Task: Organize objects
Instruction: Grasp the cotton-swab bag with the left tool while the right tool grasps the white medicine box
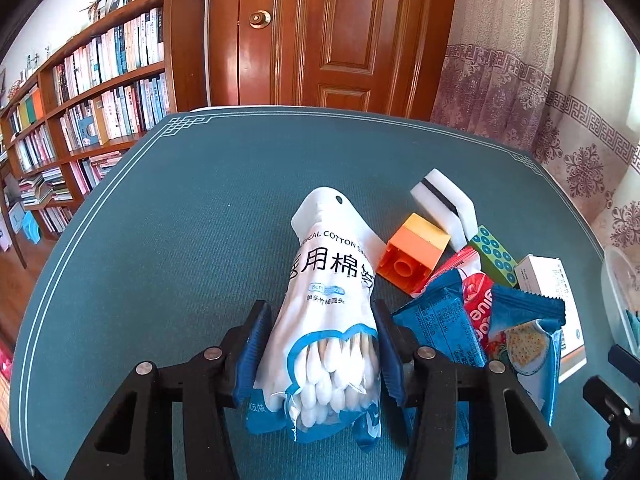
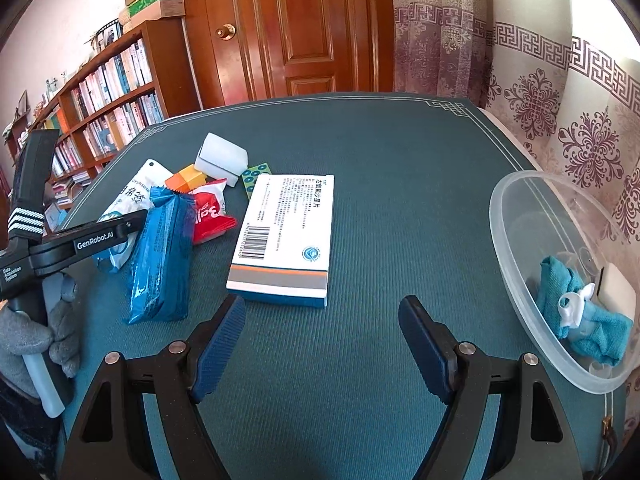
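Observation:
My left gripper (image 1: pixel 320 312) is shut on a white bag of cotton swabs (image 1: pixel 328 272); both blue pads press its lower sides. The bag's top points away over the green table mat (image 1: pixel 180 220). To its right is a pile: an orange and yellow block (image 1: pixel 416 252), a white sponge with a black stripe (image 1: pixel 444 204), a red packet (image 1: pixel 474 300) and a blue cracker pack (image 1: pixel 524 332). My right gripper (image 2: pixel 322 302) stands open just in front of a white medicine box (image 2: pixel 288 236), with nothing between its fingers.
A clear plastic bowl (image 2: pixel 516 240) at the right table edge holds a teal cloth (image 2: pixel 576 312). A green dotted strip (image 2: pixel 254 176) lies behind the box. A gloved hand (image 2: pixel 24 336) grips the left tool. Bookshelf (image 1: pixel 100 100), door and curtain stand behind.

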A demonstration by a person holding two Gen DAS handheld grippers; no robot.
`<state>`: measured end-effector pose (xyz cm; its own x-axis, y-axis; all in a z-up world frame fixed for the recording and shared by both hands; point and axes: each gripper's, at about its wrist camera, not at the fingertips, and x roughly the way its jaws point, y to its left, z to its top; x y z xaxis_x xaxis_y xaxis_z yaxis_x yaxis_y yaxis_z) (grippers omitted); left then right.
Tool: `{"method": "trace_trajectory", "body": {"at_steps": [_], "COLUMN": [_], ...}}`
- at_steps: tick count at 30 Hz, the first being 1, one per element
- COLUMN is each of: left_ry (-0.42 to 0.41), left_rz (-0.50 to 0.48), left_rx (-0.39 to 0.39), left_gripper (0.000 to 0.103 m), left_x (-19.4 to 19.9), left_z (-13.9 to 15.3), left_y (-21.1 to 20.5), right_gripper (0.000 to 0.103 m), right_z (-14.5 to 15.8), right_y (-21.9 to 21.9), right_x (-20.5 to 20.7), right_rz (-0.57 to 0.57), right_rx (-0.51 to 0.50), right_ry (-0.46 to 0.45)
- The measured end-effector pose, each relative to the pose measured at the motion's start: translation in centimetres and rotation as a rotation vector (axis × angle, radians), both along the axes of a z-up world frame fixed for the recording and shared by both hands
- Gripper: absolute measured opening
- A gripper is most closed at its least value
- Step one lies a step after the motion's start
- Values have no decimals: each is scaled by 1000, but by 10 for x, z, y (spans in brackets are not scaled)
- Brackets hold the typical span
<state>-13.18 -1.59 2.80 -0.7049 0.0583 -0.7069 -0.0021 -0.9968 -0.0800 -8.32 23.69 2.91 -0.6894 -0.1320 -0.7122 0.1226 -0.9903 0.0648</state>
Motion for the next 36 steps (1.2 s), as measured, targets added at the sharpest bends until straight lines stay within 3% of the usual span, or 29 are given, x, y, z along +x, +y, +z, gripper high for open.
{"method": "trace_trajectory", "body": {"at_steps": [5,13,15,20,24,27,30,32,36], "left_ry": [33,-10,-17,-39,-56,-53,-44,-40,-15], "left_rz": [18,43,54,84,91,85,62,56,58], "left_rx": [16,5,-1,-21,-17,-19,-8,-7,27], "left_gripper": [53,53,55,72,73,72,53,53,53], "left_x": [5,0,-1,-5,-8,-8,-6,-5,-1], "left_z": [9,0,-3,-11,-14,-14,-13,-12,-5], "left_y": [-7,-11,-12,-14,-15,-14,-14,-13,-18], "right_gripper": [80,82,84,84,84,84,81,71,66], "right_z": [0,-8,-8,-11,-15,-18,-21,-20,-18], "right_y": [-7,-23,-25,-29,-33,-36,-33,-32,-31], "right_x": [-19,-49,-54,-61,-63,-65,-65,-63,-56], "right_rz": [20,48,51,51,57,50,39,35,41], "right_rx": [-14,18,25,36,29,38,33,42,40], "right_ry": [-1,-18,-16,-30,-45,-56,-67,-61,-54]}}
